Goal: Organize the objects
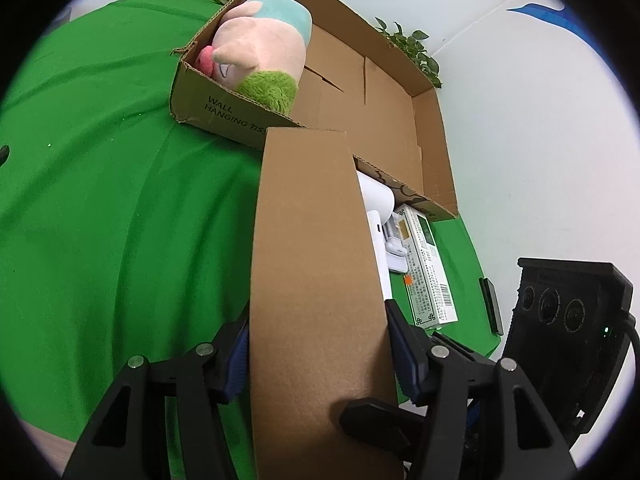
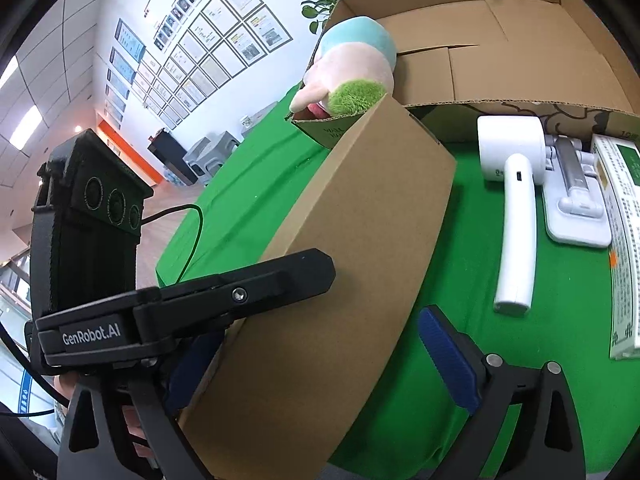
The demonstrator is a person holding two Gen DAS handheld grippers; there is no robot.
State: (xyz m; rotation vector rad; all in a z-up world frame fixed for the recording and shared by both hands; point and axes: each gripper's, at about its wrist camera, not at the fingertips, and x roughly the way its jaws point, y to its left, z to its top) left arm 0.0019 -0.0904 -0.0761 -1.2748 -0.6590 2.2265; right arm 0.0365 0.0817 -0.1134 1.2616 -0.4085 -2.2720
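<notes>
- The plain brown carton [image 1: 316,280] is standing long and smooth-sided on the green-covered counter [image 1: 120,220], its far end just short of the open cardboard box [image 1: 384,80] at the back.
- The left gripper [image 1: 318,344] is gripping it: jaws clamped on the carton's two long sides, blue pads pressing in.
- The right gripper [image 2: 320,364] is sitting with its jaws wide apart; the carton is lying between them, and the right-hand blue pad [image 2: 448,360] is standing clear of the cardboard.
- A plush toy [image 1: 260,48] in pink, pale blue and fuzzy green is filling the box's left corner, and the rest of the box floor is showing bare.
- Plenty of open green cloth is lying left of the carton, out to the counter's left edge.
- Right of it things are crowding: a white handheld device [image 2: 516,208], a white stand [image 2: 576,196] and a green-and-white packet [image 2: 624,240], just in front of the box.
- The right wrist view is giving the device's full handle; the left wrist view is hiding most of it behind the carton.
- Only the left view is showing a small dark slab [image 1: 491,306] near the counter's right edge.
</notes>
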